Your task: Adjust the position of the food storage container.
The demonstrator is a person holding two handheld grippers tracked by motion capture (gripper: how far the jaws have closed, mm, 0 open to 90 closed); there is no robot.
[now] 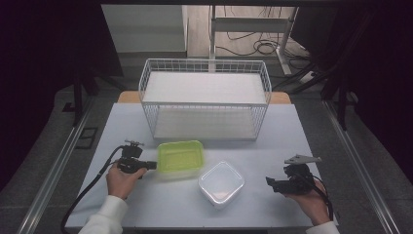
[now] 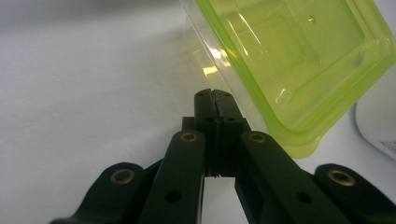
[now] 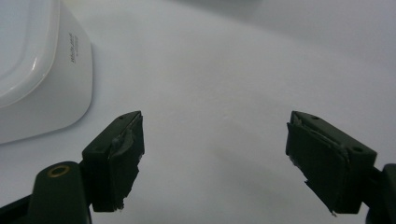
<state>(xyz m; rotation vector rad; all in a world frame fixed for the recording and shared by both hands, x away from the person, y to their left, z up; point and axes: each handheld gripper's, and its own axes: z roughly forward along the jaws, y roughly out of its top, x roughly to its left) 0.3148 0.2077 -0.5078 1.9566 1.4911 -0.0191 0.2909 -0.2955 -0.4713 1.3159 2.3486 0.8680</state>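
High view: green tub [image 1: 180, 156] empty, beside white tub [image 1: 221, 183] w/ lid | L gripper [image 1: 152, 165] closed, empty | R gripper [image 1: 269, 182] open

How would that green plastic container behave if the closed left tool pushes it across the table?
The green container looks thin, see-through and empty, so it is probably light and should slide easily on the smooth table. Its walls may flex a little. The left tool sits at one corner, so it would likely swivel.

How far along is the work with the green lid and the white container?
Nothing looks done: the white container sits uncovered. In hand: the shut left tongs are at the green lid's edge. The right tongs are open, empty. Joining the lid and container appears left.
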